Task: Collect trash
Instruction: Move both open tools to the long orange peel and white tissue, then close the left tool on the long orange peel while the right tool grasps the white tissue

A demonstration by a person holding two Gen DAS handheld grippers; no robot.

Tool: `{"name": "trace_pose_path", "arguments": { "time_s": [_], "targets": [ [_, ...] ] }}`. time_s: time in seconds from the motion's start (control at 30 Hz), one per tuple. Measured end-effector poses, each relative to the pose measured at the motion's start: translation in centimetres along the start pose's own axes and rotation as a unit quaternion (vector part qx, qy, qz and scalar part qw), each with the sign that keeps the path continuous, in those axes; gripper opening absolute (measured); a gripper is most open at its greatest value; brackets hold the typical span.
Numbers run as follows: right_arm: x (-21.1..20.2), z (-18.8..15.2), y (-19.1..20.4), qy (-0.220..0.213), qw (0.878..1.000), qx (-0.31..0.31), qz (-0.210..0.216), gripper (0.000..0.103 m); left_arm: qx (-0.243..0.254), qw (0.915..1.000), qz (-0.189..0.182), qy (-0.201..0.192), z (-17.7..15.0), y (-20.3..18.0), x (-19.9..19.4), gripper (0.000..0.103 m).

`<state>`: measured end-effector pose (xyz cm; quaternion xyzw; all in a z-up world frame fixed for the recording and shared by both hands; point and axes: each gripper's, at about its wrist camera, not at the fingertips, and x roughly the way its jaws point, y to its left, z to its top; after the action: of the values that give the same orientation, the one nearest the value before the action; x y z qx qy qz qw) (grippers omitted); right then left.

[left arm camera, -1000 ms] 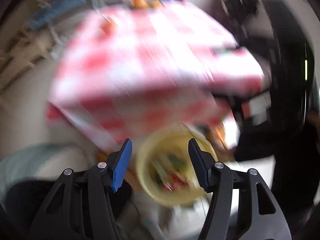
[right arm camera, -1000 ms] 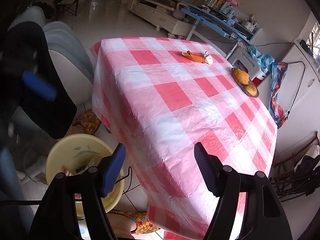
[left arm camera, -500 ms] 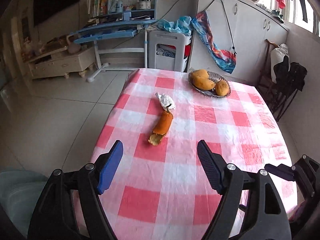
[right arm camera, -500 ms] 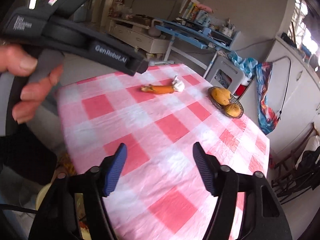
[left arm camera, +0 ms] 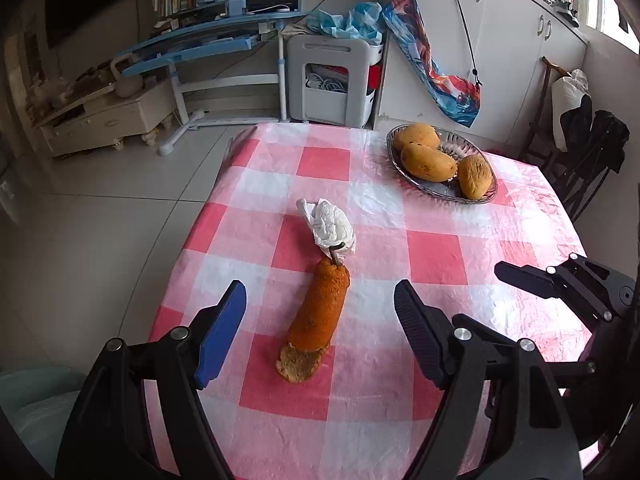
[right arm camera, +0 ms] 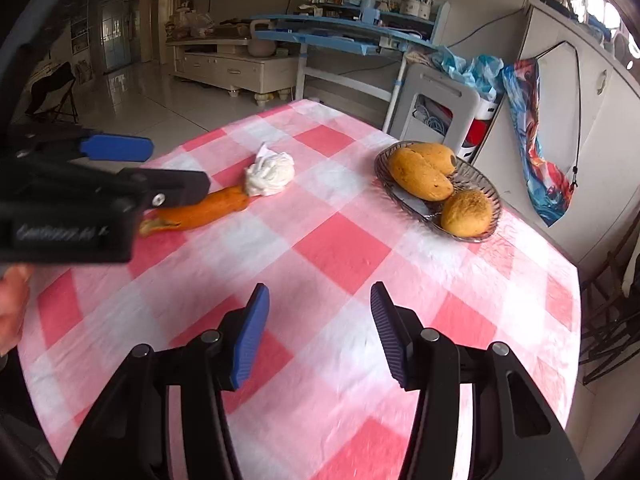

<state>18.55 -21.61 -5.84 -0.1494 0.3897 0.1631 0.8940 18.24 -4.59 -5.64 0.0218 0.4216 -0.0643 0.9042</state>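
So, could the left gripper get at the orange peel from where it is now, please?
Probably yes: the left gripper is open, the peel lies lined up between its fingers, and nothing blocks the way.

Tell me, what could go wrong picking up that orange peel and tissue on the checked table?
The peel has a loose scrap at its near end; a grip on the middle may leave it behind. The tissue touches the peel's stem, so lifting one could drag the other. Both hand-held grippers, left and right, are close together and could bump.
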Motion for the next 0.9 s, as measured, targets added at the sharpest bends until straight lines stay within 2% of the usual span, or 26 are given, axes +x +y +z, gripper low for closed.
{"name": "trace_pose_path", "arguments": {
  "time_s": [0.1,0.17,0.27,0.33,0.37,0.4,0.47,0.5,0.57,0.63,0.7,0.8,0.9],
  "targets": [
    [1.1,0.9,0.1,0.002,1.000,-0.006,0.008,0.051,0.006,0.9999,-0.002,0.008,0.5,-0.2,1.1,0.073],
    [1.7,1.4,0.4,0.002,1.000,-0.015,0.009,0.051,0.008,0.9997,-0.010,0.019,0.6,-0.3,2.0,0.068],
    [2.7,1.7,0.3,0.006,1.000,-0.017,0.012,0.051,0.021,0.9989,-0.020,0.038,0.6,-0.7,3.3,0.054],
    [3.3,1.8,0.1,0.010,1.000,-0.016,0.016,0.051,0.035,0.9978,-0.025,0.051,0.5,-1.1,4.2,0.033],
    [3.5,2.0,0.0,0.014,1.000,-0.016,0.018,0.051,0.041,0.9975,-0.023,0.053,0.5,-1.2,4.6,0.030],
    [3.6,2.1,0.0,0.013,1.000,-0.017,0.020,0.051,0.045,0.9975,-0.019,0.051,0.6,-1.4,4.8,0.021],
    [3.8,2.6,0.2,0.010,0.999,-0.019,0.025,0.052,0.042,0.9972,-0.034,0.051,1.0,-1.1,4.8,0.014],
    [4.0,2.8,0.1,0.009,0.999,-0.020,0.027,0.052,0.038,0.9974,-0.039,0.048,1.4,-0.8,4.6,0.001],
    [4.4,3.2,0.2,0.010,0.999,-0.018,0.037,0.052,0.036,0.9977,-0.045,0.035,2.3,-0.2,3.4,0.001],
    [4.8,3.8,0.2,0.008,0.999,-0.016,0.043,0.052,0.037,0.9986,-0.038,0.005,3.2,0.6,1.7,0.001],
    [5.0,4.3,0.5,0.007,0.998,-0.012,0.054,0.055,0.022,0.9989,-0.041,-0.009,4.0,1.5,0.7,0.001],
    [5.5,5.4,1.4,0.003,0.998,-0.013,0.061,0.057,-0.009,0.9988,-0.045,-0.018,4.9,2.9,0.3,0.001],
    [5.9,6.3,2.4,-0.002,0.998,-0.018,0.067,0.060,-0.026,0.9983,-0.051,-0.012,5.2,3.8,0.4,0.001]
  ]
}}
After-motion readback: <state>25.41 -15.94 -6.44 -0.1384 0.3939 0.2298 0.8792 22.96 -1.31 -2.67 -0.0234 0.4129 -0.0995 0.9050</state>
